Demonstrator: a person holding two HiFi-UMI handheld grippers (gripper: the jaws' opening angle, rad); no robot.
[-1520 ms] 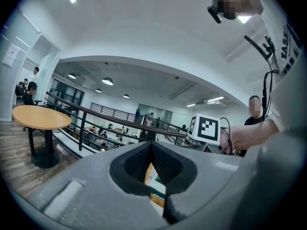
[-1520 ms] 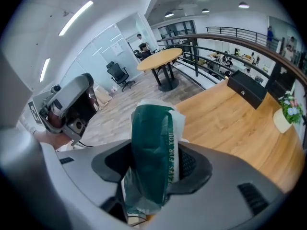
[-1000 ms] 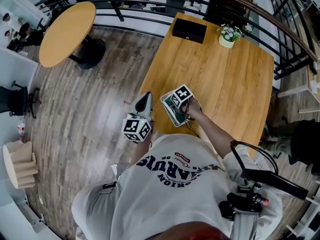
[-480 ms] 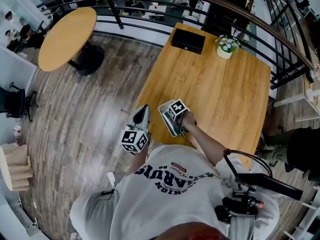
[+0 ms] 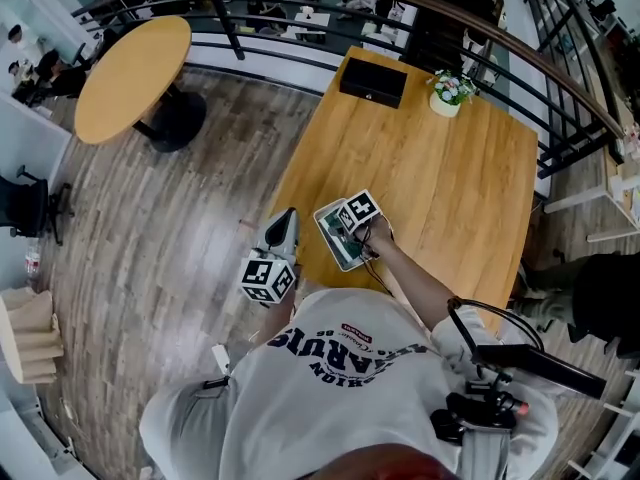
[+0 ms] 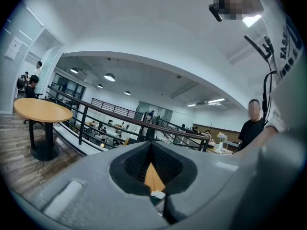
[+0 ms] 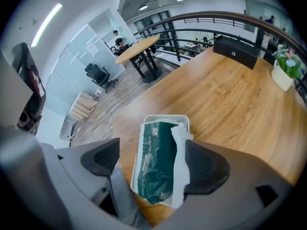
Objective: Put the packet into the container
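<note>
The right gripper is tipped steeply down over the near end of the wooden table. Its jaws have just been opening and now stand wide. One dark pad sits well clear at the left of the right gripper view, and the other is just beside the packet's pale edge. Neither looks to be pressing on it, so I'd say it has let go.

Between the jaws lies the packet, dark green with white print and a white flap down its right side. It is laid lengthwise in the white container at the lower centre of that view. Its near end seems to ride over the rim a little (I can't be sure from here).

The packet looks light and soft, a crinkly film that would bend and slide rather than hold its shape. If it needs another nudge, I'd take it across the narrow middle of the body. The loose flap would only fold or tear.

The left gripper hangs roughly level off the table's left edge in the head view, jaws together on nothing.

Further out, a black box and a small flower pot sit at the table's far end, at the upper centre. A round table stands at the upper left.
</note>
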